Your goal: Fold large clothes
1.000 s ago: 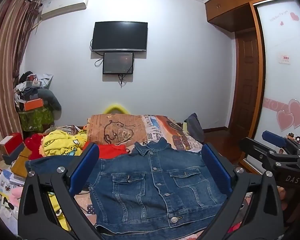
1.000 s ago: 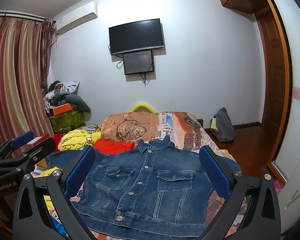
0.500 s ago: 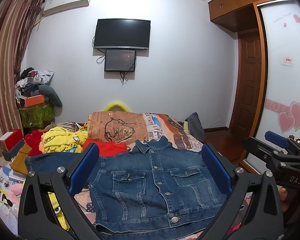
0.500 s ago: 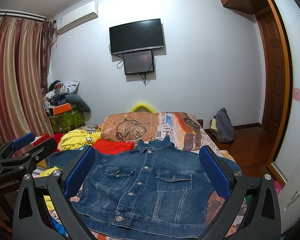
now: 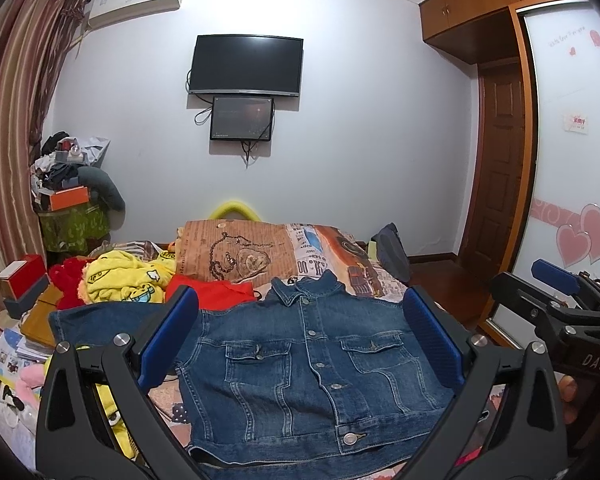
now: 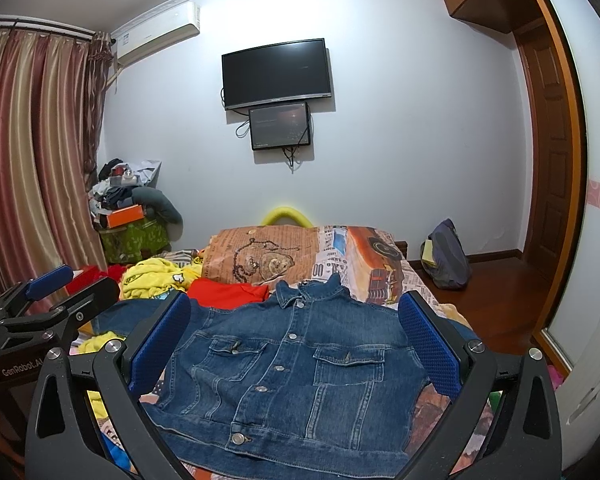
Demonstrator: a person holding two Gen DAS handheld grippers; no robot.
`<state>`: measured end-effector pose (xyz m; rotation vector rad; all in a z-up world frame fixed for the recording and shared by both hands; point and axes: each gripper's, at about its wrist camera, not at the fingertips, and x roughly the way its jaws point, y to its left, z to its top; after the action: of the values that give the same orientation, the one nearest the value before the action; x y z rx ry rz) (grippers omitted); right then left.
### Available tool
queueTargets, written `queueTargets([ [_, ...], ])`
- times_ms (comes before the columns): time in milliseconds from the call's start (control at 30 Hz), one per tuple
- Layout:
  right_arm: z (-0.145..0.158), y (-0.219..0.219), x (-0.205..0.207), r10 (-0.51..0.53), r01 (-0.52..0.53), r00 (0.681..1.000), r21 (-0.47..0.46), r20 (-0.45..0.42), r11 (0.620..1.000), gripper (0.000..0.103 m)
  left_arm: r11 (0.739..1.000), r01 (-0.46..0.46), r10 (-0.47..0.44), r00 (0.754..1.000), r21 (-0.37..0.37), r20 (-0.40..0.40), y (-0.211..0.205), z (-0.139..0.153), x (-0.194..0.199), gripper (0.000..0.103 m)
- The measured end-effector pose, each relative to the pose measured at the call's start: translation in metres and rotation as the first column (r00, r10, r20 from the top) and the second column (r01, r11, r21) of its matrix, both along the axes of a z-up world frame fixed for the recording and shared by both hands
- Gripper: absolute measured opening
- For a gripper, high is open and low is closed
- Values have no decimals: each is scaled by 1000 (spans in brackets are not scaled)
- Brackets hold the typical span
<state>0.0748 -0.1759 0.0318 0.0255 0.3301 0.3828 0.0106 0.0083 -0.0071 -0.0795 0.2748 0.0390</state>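
A blue denim jacket lies flat and buttoned on the bed, collar away from me, one sleeve stretched out to the left. It also shows in the right wrist view. My left gripper is open and empty, held above the jacket's near hem. My right gripper is also open and empty, above the jacket too. The right gripper shows at the right edge of the left wrist view; the left gripper shows at the left edge of the right wrist view.
A patterned pillow lies beyond the collar. A red garment and yellow clothes are piled at the left. Boxes sit at the far left. A backpack stands on the floor, and a wardrobe door is at the right.
Both grippers have shifted only slightly; the view has tilted a little, so the wall and TV sit a touch higher. The jacket has not moved.
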Motion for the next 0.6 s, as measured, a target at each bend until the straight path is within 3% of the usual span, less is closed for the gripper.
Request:
queueTargets([
  [600, 0, -2, 3, -4, 4, 1000, 5, -10, 1000, 103, 1000, -7, 7, 1000, -2, -10, 0, -4, 5, 103],
])
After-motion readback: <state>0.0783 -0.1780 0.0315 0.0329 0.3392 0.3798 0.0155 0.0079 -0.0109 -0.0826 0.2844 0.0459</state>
